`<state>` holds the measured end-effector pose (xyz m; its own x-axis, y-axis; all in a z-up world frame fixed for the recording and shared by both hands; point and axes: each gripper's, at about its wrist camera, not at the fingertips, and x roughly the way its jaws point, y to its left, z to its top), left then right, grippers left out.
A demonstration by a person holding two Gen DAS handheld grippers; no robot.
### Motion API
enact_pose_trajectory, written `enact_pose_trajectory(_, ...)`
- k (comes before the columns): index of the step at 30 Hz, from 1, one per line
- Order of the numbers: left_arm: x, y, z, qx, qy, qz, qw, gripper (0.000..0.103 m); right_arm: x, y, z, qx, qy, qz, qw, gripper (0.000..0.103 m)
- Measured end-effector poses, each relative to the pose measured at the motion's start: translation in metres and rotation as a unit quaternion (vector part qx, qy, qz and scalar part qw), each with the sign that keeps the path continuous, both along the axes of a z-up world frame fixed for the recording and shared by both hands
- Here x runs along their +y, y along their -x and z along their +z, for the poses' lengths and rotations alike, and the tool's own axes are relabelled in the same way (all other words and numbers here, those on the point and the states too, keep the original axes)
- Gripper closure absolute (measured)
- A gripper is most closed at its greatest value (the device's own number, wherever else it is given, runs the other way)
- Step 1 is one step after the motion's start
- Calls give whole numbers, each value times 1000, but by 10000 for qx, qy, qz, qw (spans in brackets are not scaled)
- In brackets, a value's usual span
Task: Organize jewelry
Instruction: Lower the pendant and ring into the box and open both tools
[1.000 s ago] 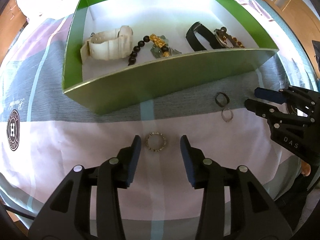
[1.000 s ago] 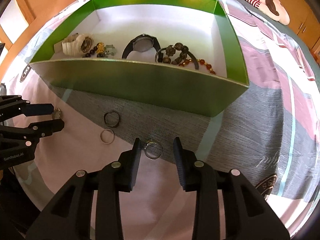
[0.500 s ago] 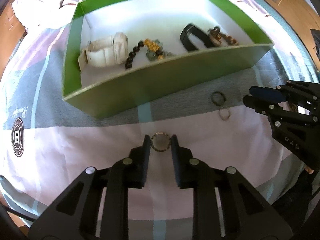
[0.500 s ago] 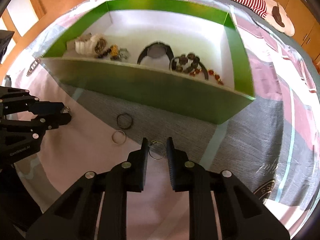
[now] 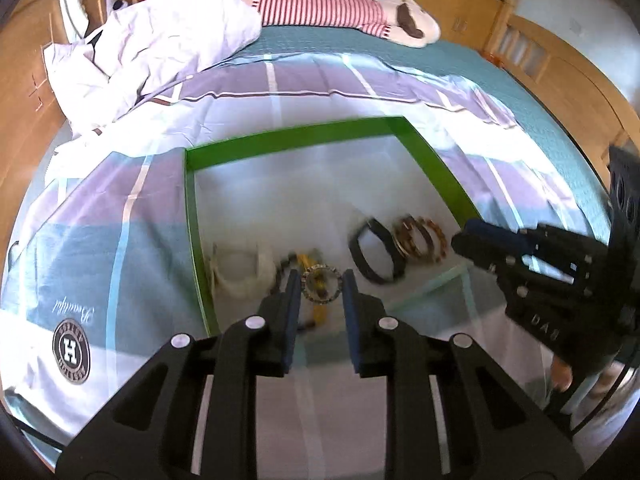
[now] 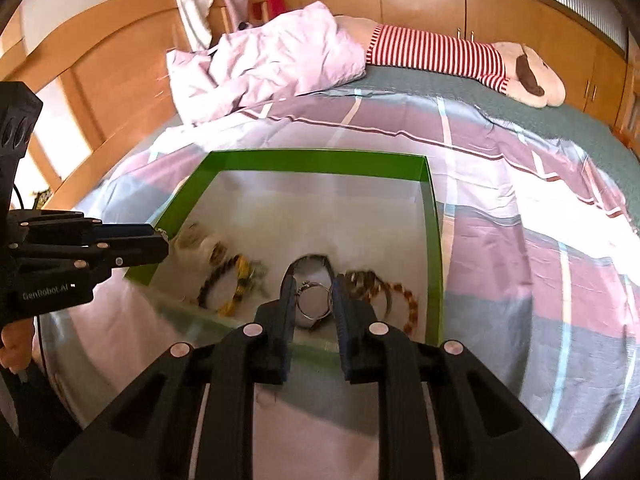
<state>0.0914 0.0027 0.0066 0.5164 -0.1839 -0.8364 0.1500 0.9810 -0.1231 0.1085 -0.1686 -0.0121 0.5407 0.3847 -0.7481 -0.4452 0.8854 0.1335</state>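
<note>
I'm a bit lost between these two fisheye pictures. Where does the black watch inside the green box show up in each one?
Left wrist view: the black watch lies right of centre on the box floor, just left of the brown bead bracelets.
Right wrist view: the black watch sits at centre, partly hidden behind the fingers and the ring they hold.
Shared landmark: the green box, with the striped plush toy beyond it.
</note>
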Motion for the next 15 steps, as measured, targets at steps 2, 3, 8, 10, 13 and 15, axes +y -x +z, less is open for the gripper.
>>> enact_pose_trajectory(2, 2, -15, -7, 41, -68, 79, 9999, 82, 4, -12, -11, 112, 43, -104, 9999, 84)
enact_pose_trajectory(3, 4, -19, -12, 85, -109, 123, 9998, 82, 5, -13, -17, 161, 67, -136, 9998, 84)
enact_pose_trajectory(8, 11, -27, -38, 384, -176, 222, 9989, 82, 16, -19, -31, 334, 89, -60, 9994, 84)
enact_pose_trajectory(10, 11, -26, -41, 418, -228, 244, 9986, 82, 19, -18, -30, 309, 150, -63, 9994, 80)
enact_pose_trajectory(13, 14, -24, -40, 453, -113, 318, 9984, 71, 11, -11, -16, 113, -68, -169, 9998, 60)
enact_pose_trajectory(15, 15, -18, -35, 415, -26, 313, 9986, 70, 6, -4, -5, 95, -246, -138, 9996, 60)
